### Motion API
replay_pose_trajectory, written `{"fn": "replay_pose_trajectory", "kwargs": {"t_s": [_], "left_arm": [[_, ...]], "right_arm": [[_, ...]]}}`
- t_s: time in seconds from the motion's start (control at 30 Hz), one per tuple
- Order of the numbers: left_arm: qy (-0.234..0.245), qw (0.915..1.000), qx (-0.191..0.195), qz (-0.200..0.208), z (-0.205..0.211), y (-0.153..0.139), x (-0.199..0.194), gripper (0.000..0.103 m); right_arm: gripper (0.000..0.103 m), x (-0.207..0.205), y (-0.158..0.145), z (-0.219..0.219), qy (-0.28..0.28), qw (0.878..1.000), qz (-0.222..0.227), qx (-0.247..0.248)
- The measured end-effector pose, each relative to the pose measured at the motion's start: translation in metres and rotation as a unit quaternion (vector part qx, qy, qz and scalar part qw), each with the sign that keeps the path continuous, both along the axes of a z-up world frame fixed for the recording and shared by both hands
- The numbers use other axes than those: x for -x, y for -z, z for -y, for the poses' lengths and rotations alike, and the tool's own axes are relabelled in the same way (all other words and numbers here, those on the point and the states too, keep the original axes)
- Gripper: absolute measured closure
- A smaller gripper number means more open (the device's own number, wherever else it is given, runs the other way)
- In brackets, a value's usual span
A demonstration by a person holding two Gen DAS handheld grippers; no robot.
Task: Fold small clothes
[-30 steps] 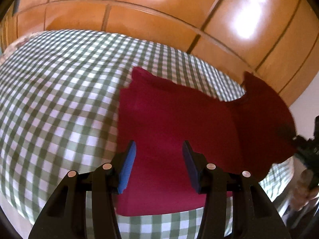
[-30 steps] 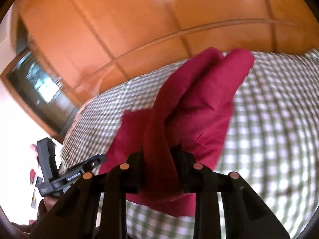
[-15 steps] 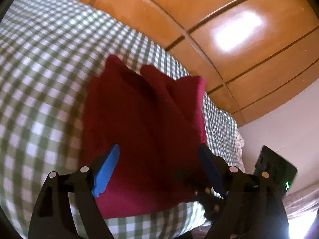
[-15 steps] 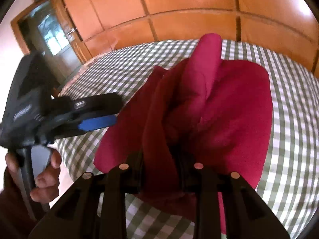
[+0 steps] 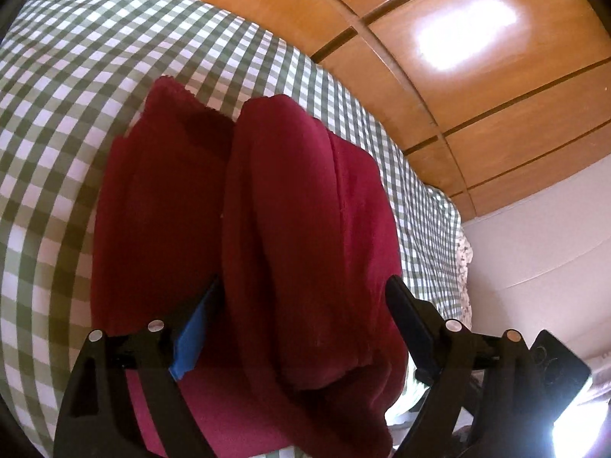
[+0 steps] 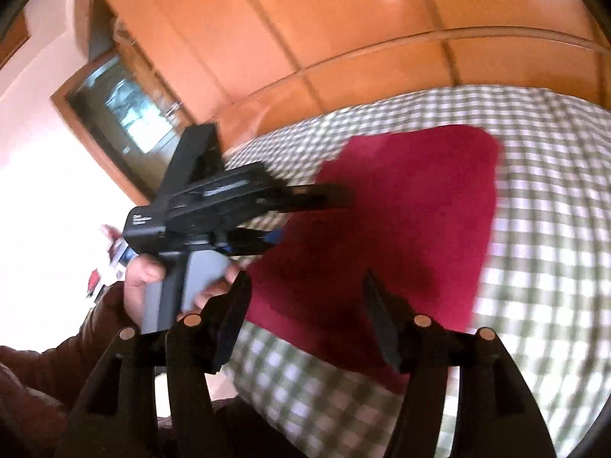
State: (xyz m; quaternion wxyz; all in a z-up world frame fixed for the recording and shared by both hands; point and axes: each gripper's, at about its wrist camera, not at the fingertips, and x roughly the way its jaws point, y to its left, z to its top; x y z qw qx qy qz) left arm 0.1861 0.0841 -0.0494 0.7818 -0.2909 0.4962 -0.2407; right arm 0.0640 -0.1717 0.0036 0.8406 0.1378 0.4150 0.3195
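The dark red fleece garment (image 5: 267, 236) lies part-folded on the green-and-white checked bedsheet (image 5: 57, 122), a thick fold bulging between the wide-spread fingers of the left gripper (image 5: 301, 305); the right gripper (image 6: 305, 305) gapes empty above its near edge; orange wooden wall panels (image 6: 343, 38) rise behind the bed.

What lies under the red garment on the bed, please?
The red garment lies on a green-checked sheet, which shows all around it. Whatever is beneath its folded layers is covered.
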Motion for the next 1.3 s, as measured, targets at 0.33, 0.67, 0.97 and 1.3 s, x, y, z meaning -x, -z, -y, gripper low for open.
{"fn": "replay_pose_trajectory", "kwargs": {"t_s": [0.33, 0.67, 0.97, 1.3], "left_arm": [[0.022, 0.9871, -0.14, 0.075, 0.027, -0.021, 0.005, 0.081], [-0.036, 0.9706, -0.201, 0.128, -0.021, -0.044, 0.049, 0.081], [-0.097, 0.9597, -0.253, 0.075, -0.041, 0.002, 0.05, 0.05], [-0.137, 0.9355, -0.301, 0.124, -0.037, -0.022, 0.074, 0.05]], "right_arm": [[0.044, -0.007, 0.034, 0.007, 0.04, 0.997, -0.028, 0.055], [0.043, -0.001, 0.022, -0.06, -0.037, 0.998, -0.009, 0.052], [0.041, -0.005, 0.031, -0.086, -0.064, 0.993, -0.014, 0.095], [0.042, -0.066, -0.023, -0.046, 0.01, 0.999, 0.008, 0.033]]}}
